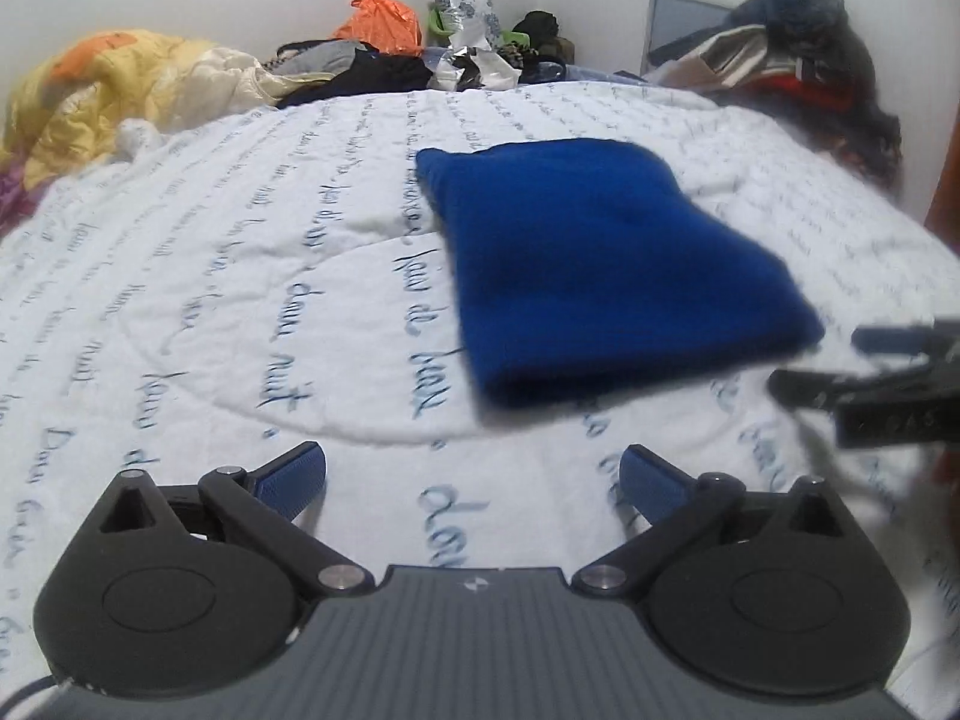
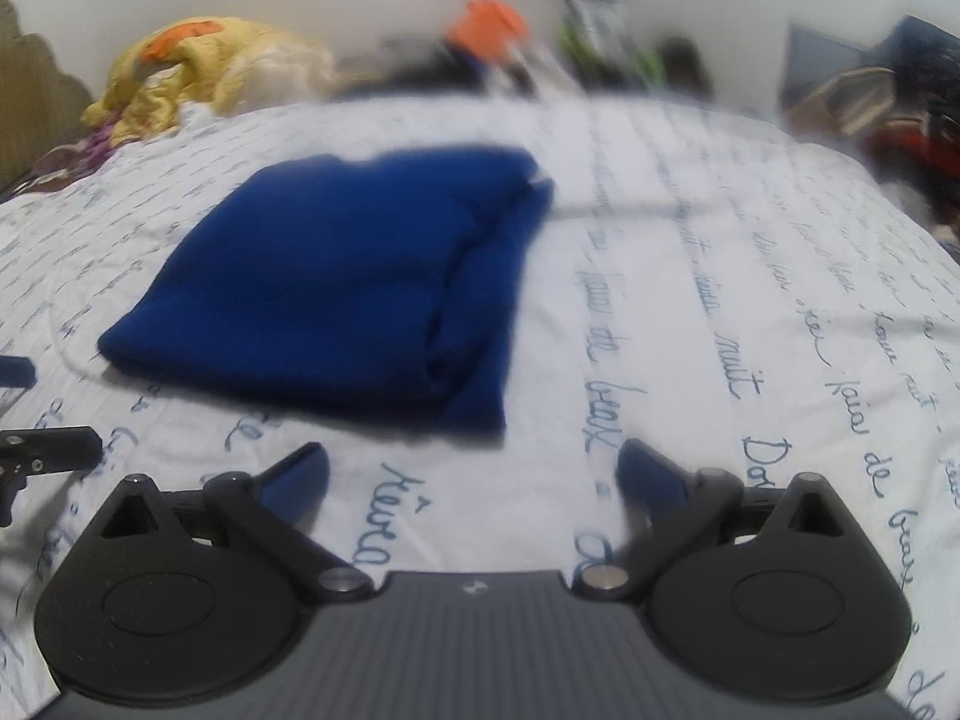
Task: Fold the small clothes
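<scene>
A folded blue cloth [image 1: 606, 264] lies flat on the bed's white bedspread [image 1: 240, 276] with its blue handwriting print. The left tongs [image 1: 474, 480] are spread wide and empty, short of its near edge. The right tongs [image 2: 474, 477] are likewise spread and empty, just before the cloth. A yellow quilt [image 1: 114, 84] and piled clothes [image 1: 798, 60] sit at the far side.
</scene>
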A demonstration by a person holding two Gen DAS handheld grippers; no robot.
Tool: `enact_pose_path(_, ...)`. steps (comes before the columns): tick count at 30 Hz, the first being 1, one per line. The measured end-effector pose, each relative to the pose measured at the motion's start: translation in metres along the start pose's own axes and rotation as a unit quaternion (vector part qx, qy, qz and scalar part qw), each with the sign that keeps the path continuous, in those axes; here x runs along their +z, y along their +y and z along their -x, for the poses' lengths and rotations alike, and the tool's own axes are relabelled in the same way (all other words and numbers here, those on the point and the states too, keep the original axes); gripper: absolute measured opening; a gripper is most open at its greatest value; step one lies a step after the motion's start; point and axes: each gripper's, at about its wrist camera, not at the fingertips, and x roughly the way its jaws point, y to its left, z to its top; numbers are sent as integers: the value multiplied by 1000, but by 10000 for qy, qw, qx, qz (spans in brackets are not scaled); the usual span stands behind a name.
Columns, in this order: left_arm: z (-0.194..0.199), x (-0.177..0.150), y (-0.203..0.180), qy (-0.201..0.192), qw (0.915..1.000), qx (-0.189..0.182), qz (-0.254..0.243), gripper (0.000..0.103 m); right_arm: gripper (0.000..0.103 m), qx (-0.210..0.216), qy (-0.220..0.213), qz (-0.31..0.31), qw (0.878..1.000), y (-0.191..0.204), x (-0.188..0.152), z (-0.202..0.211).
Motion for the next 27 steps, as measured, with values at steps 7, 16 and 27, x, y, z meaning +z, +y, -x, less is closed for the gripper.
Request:
enact_pose_path(7,-15,-2,-13,-214,9995,222,-19,103,103,-157,-35,-142,9998,3,0,-2)
enact_pose_path(16,-18,-1,-12,-229,9995,206,-18,103,103,-176,-36,-132,9998,1,0,-2)
enact_pose_path(27,-19,0,-12,-202,9995,223,-3,103,103,-172,-34,-129,9998,2,0,-2)
